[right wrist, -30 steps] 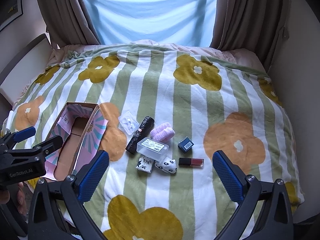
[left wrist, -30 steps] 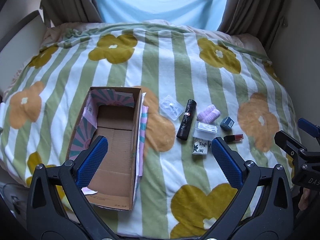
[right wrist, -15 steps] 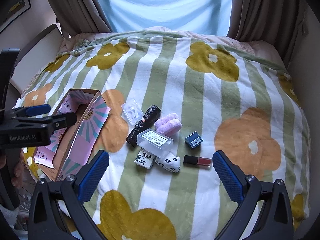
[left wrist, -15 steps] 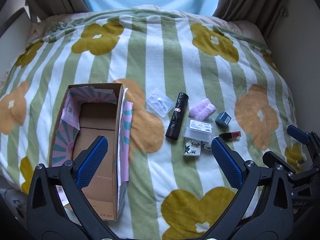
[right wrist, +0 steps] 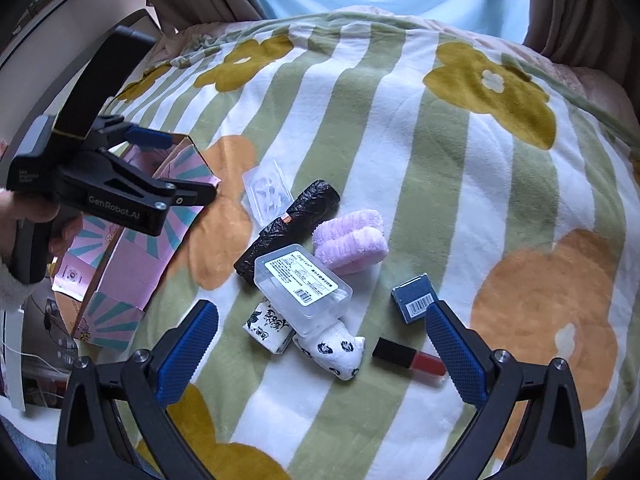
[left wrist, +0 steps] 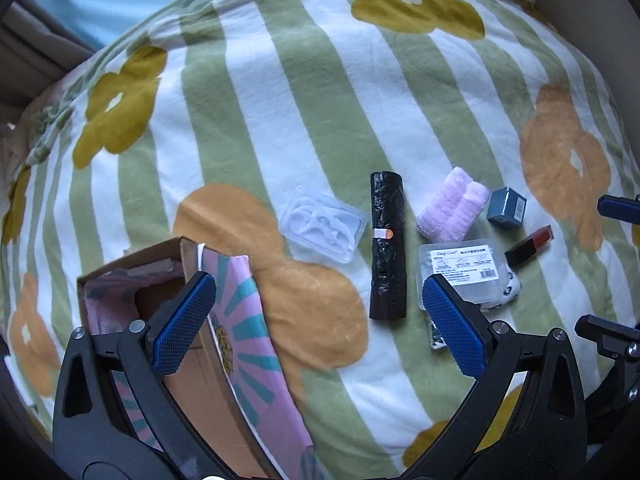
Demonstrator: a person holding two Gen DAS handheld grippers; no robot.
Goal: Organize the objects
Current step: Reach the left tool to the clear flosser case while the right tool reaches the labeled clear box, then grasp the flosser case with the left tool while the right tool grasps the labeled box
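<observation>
**Both grippers close in on bedspread clutter**

Lower and nearer than a second ago, both cameras now crowd the small items, and I see the window almost gone from the left wrist view. At the centre lies the clear lidded case [right wrist: 304,286] with its printed label, resting on top of a white patterned pouch [right wrist: 334,354] and touching the black roll [right wrist: 288,226]. Beside it sit the pink fuzzy bundle [right wrist: 352,242], a small patterned packet [right wrist: 270,324], the blue box [right wrist: 416,298] and the red lip tube [right wrist: 410,358]. A clear blister tray [left wrist: 322,224] lies just left of the roll. Farther left, the open cardboard box [left wrist: 192,360] with pink striped flaps stands on the striped floral blanket [right wrist: 400,120]. My left gripper [left wrist: 318,326] hangs released, 2 blue pads spread wide, 1 over the box, 1 over the case. My right gripper [right wrist: 322,354] is likewise spread, holding nothing, above the pouch and lip tube. A hand [right wrist: 24,216] grips the left tool's handle.
</observation>
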